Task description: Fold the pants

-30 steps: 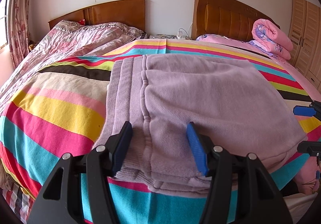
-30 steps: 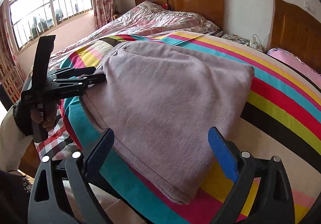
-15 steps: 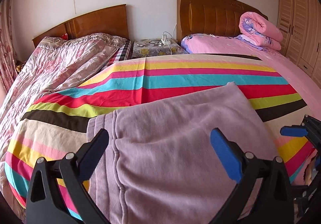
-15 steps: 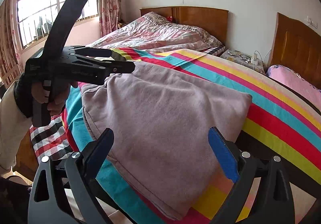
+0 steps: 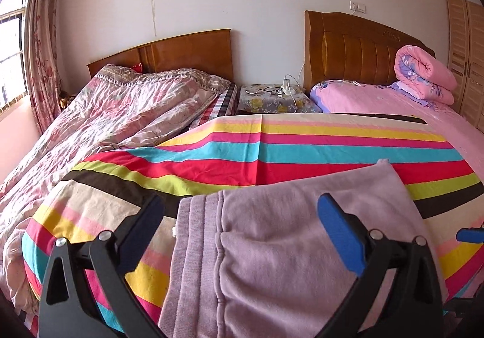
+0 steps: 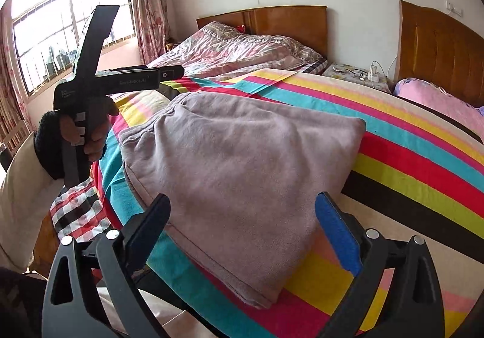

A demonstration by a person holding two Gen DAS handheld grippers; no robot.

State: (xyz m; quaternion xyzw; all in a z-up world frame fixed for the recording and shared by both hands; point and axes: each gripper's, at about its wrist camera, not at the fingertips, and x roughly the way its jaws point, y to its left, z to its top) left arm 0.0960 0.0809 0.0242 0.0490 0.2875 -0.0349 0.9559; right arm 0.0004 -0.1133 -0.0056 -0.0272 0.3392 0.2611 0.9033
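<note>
Left tool (image 5: 240,227) hangs above the waistband end of the pants (image 6: 242,174), jaws spread wide and gripping nothing, just opened. The folded lilac pants lie flat on the striped sheet (image 6: 408,138) by the bed's near edge. Right tool (image 6: 242,229) hovers over them, released, empty.

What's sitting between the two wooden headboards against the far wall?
A small nightstand with a floral cover fills the gap between the left headboard and the right headboard, with a white power strip and cables on top. The left wrist view shows it best.
</note>
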